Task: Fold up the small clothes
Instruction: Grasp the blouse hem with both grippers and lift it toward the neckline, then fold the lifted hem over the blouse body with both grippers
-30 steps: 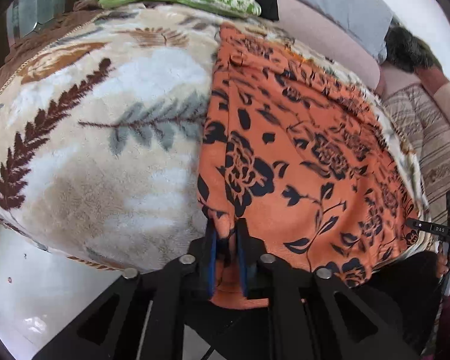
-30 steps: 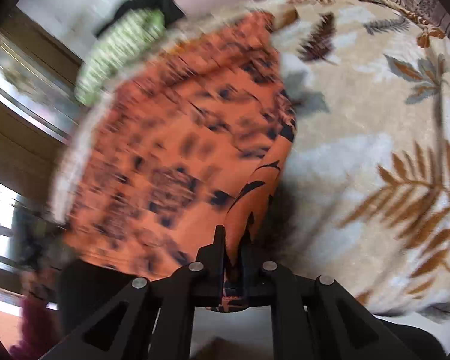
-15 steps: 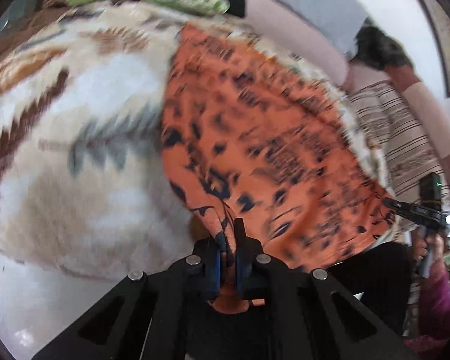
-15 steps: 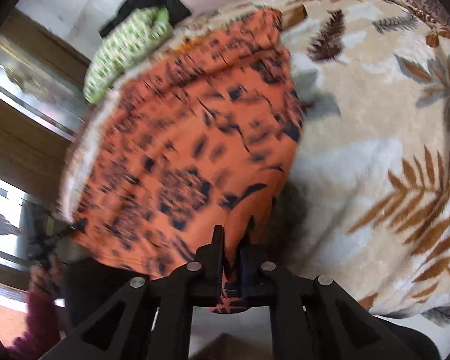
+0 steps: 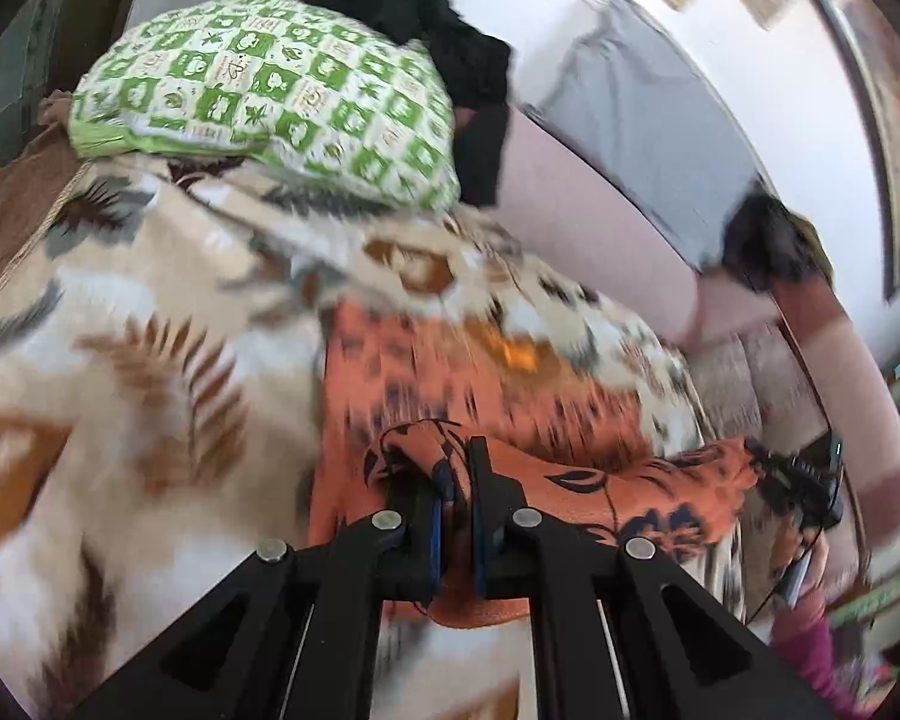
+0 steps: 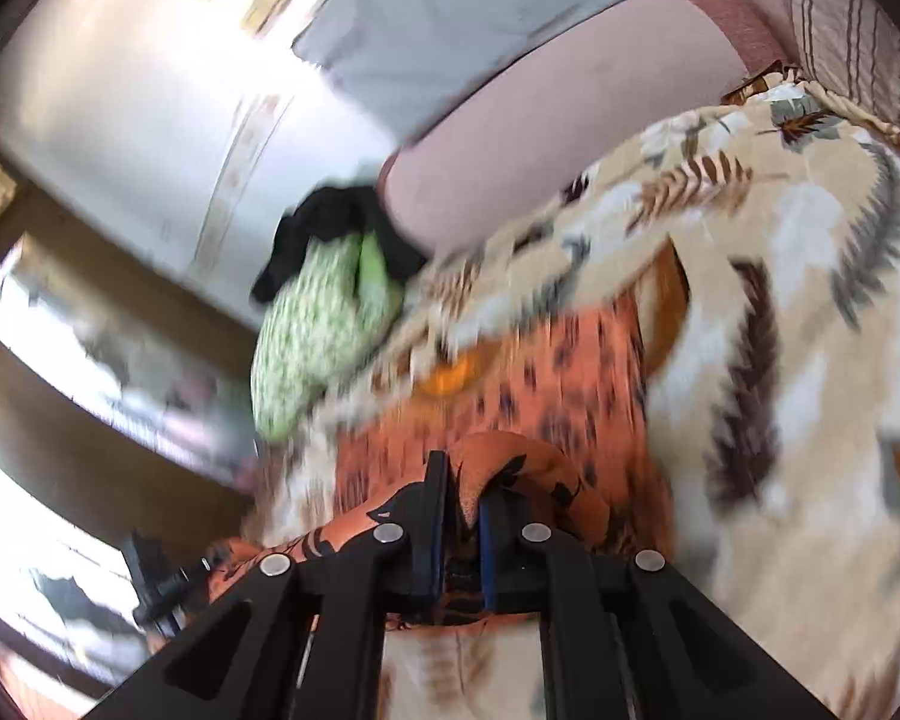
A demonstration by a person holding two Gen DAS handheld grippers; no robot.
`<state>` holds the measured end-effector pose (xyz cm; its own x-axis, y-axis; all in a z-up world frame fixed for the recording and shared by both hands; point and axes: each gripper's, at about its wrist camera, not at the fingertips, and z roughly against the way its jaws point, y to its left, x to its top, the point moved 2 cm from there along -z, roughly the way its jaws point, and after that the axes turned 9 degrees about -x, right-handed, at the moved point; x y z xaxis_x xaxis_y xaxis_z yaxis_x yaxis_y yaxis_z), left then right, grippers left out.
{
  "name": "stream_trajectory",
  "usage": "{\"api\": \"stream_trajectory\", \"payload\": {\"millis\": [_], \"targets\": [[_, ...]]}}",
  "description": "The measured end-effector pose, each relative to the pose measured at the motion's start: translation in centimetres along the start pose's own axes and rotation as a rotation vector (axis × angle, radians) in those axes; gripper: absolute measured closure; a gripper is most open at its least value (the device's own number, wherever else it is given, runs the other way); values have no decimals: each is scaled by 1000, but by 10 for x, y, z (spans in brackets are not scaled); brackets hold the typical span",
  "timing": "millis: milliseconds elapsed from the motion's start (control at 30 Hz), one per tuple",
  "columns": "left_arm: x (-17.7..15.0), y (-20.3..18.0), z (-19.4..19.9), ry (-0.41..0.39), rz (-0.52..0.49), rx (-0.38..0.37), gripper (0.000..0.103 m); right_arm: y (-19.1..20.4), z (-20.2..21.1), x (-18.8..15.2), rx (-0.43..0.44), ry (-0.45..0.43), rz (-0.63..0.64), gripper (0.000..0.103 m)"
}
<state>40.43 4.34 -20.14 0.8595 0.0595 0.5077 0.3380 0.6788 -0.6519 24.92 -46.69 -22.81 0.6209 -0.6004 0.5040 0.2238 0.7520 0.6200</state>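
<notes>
An orange garment with a black flower print lies on a leaf-patterned blanket. My left gripper is shut on one near corner of it, with the lifted hem stretching right toward the right gripper. In the right wrist view my right gripper is shut on the other corner, cloth bunched over its fingers, and the garment lies doubled beneath. The left gripper shows at lower left. Both views are motion-blurred.
A green-and-white checked pillow with a black cloth on it lies at the far end. A pink sofa back with a grey cloth runs behind. A striped cushion is at the right.
Both grippers have lifted the near hem and carried it forward over the garment, away from the blanket's front edge. The flat garment now looks folded over and much shorter.
</notes>
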Motion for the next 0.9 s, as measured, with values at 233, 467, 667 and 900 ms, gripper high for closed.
{"api": "stream_trajectory", "payload": {"millis": [233, 467, 667, 900], "targets": [[46, 66, -128, 81, 172, 181, 95, -69, -138, 73, -84, 71, -266, 90], [33, 101, -110, -115, 361, 29, 90, -152, -167, 59, 52, -24, -541, 87], [16, 45, -25, -457, 291, 156, 31, -127, -83, 67, 11, -211, -429, 42], [-65, -21, -29, -329, 205, 348, 28, 25, -116, 6, -67, 94, 107, 42]]}}
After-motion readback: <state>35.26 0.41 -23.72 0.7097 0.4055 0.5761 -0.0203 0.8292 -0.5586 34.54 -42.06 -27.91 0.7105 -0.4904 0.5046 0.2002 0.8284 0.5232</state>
